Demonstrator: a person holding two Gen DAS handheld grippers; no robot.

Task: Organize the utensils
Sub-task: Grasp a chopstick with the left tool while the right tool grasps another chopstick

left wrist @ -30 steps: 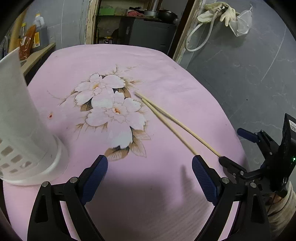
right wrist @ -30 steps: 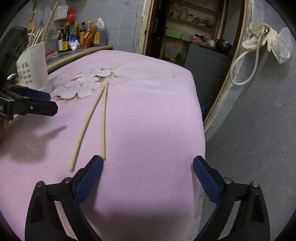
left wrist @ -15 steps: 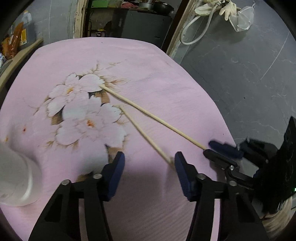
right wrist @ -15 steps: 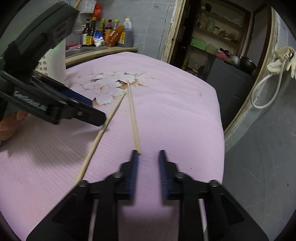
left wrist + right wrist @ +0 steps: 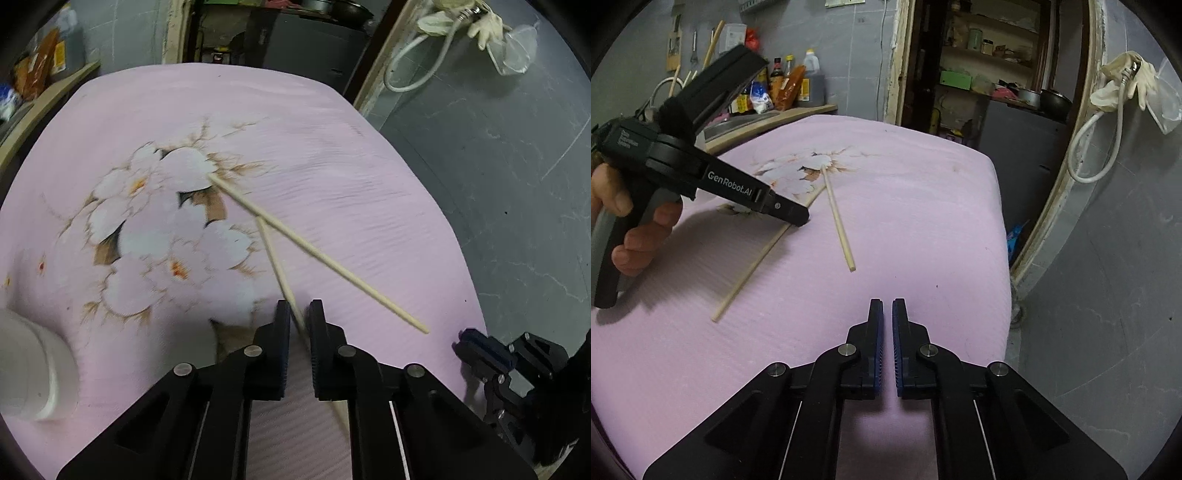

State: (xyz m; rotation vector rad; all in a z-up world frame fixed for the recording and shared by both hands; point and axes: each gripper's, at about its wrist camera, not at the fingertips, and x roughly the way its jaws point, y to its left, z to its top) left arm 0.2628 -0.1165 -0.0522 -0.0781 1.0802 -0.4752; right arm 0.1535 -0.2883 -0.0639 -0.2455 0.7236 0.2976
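Observation:
Two wooden chopsticks lie on the pink flowered tablecloth point(image 5: 332, 155). My left gripper point(image 5: 297, 314) is shut on the near chopstick point(image 5: 275, 258), which passes between its pads and sticks out behind. In the right wrist view the left gripper point(image 5: 798, 218) pins that chopstick point(image 5: 753, 269) against the cloth. The other chopstick point(image 5: 317, 254) lies loose and crosses close to the first; it also shows in the right wrist view point(image 5: 838, 221). My right gripper point(image 5: 887, 310) is shut and empty, low over the cloth near the table's right edge, short of the loose chopstick's end.
A white perforated utensil holder point(image 5: 26, 369) stands at the left edge of the table. Bottles and packets point(image 5: 790, 85) sit on a wooden counter behind. A dark doorway with shelves point(image 5: 990, 74) lies beyond the table. Grey floor point(image 5: 498, 184) lies to the right.
My left gripper closed onto the near chopstick and turned it, so the two now cross. My right gripper shut empty and drew back from the other chopstick.

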